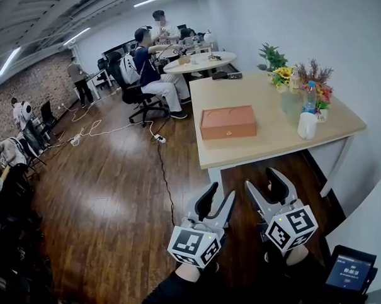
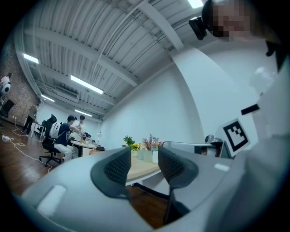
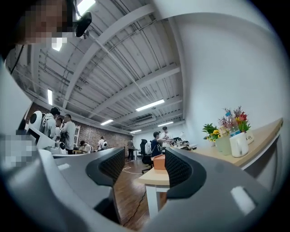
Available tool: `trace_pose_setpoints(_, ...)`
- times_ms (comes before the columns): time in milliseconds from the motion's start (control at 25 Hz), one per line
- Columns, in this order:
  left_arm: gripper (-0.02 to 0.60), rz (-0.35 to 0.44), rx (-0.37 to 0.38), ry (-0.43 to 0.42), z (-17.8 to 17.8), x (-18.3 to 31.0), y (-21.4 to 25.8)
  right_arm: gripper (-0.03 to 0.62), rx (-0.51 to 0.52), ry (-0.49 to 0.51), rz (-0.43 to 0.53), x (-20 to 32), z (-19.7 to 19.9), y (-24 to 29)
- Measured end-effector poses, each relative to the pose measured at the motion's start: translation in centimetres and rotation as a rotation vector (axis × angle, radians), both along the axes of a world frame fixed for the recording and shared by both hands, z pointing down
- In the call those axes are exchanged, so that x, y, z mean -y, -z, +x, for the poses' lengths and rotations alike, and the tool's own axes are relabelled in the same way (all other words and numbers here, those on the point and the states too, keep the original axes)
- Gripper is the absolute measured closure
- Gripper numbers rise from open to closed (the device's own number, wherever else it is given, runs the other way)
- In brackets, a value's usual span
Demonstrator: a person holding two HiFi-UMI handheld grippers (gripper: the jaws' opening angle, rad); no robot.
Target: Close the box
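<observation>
- The orange box (image 1: 227, 122) lies flat on the light wooden table (image 1: 266, 150), toward its near left part. It is well apart from the flowers (image 1: 282, 75), the bottle (image 1: 309, 97) and the white cup (image 1: 307, 125) at the table's right edge.
- It looks like a low gift carton: probably light, with stiff walls and smooth faces. A hard sideways push would likely slide it across the tabletop.
- A sensible hold is to steady one short side wall with one tool. The other tool can press down on the lid's free edge, but lightly, since thin card may dent.
- The left gripper (image 1: 216, 197) has its jaws drawn close with a narrow gap, and nothing is between them.
- The right gripper (image 1: 262, 184) stands somewhat wider apart and is equally empty. Both hang low over the wooden floor, near the person and well short of the table.
- From this far off I cannot tell whether the lid is fully seated, where its hinge runs, or whether there is a clasp. The faint outlines on its top may be a lid or an inner tray.
- The box's far side is hidden.
</observation>
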State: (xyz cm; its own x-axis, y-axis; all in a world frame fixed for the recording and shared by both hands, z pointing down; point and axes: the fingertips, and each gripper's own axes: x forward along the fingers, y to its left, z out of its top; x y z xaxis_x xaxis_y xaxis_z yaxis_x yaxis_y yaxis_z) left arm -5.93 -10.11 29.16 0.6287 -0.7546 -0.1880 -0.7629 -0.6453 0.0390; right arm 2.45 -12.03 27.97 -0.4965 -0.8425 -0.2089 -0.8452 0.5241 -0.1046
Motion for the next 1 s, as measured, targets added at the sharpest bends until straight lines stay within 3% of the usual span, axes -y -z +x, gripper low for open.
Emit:
trace_pose_setpoints(320, 0.414, 0.014, 0.014, 0.017, -0.1, 0.1, -0.8, 0.322, -0.028, -0.018, 0.031, -0.4, -1.0, -0.7)
trace_pose_setpoints(1000, 0.414, 0.026, 0.074, 0.022, 0.7, 0.7, -1.9, 0.333, -0.04, -0.001, -0.001, -0.3, -0.9, -2.8)
